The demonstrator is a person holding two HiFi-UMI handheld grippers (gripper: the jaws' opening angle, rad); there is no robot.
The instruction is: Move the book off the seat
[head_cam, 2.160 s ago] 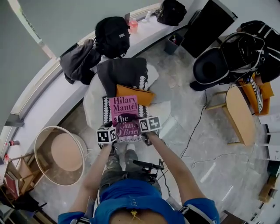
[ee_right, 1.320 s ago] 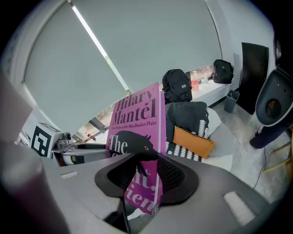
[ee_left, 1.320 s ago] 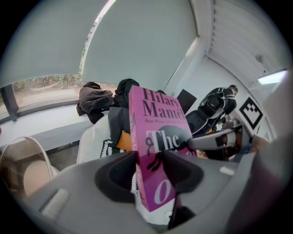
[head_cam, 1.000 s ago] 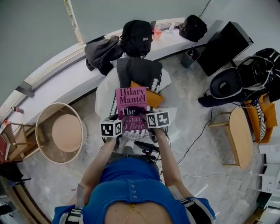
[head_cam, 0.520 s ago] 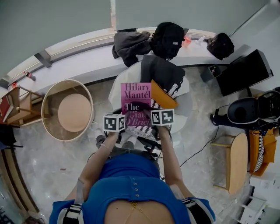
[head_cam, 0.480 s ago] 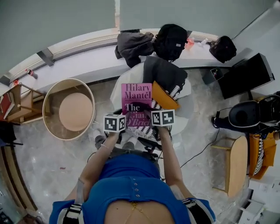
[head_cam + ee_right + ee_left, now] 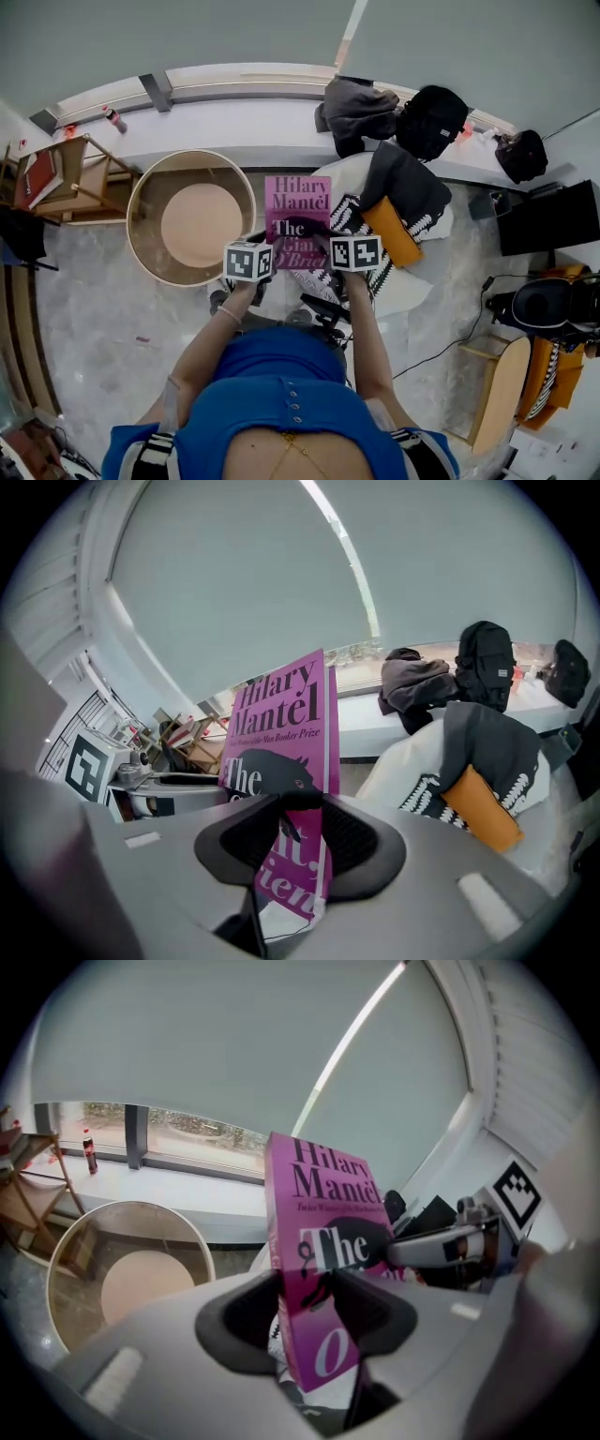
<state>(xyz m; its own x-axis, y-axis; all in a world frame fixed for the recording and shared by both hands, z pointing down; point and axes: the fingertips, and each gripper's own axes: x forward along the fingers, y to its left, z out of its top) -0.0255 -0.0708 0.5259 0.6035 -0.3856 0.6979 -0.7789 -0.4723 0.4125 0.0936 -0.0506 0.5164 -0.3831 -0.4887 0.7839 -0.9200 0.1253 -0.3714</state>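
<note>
Head view: the left gripper (image 7: 275, 255) and right gripper (image 7: 329, 251) each have jaws clenched on the magenta paperback book (image 7: 297, 208), held in the air beside the white cushioned seat (image 7: 418, 287). This looks like the carrying step; next comes a level set-down elsewhere. The round tan wooden tub (image 7: 141, 187) alongside looks empty.

White seat (image 7: 412, 289), dark jacket (image 7: 409, 184), orange cushion (image 7: 394, 231), patterned throw (image 7: 349, 217) on it

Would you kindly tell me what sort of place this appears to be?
Probably an office lounge by a curved window: backpacks on the long ledge, a cushioned white seat, a round side table.
</note>
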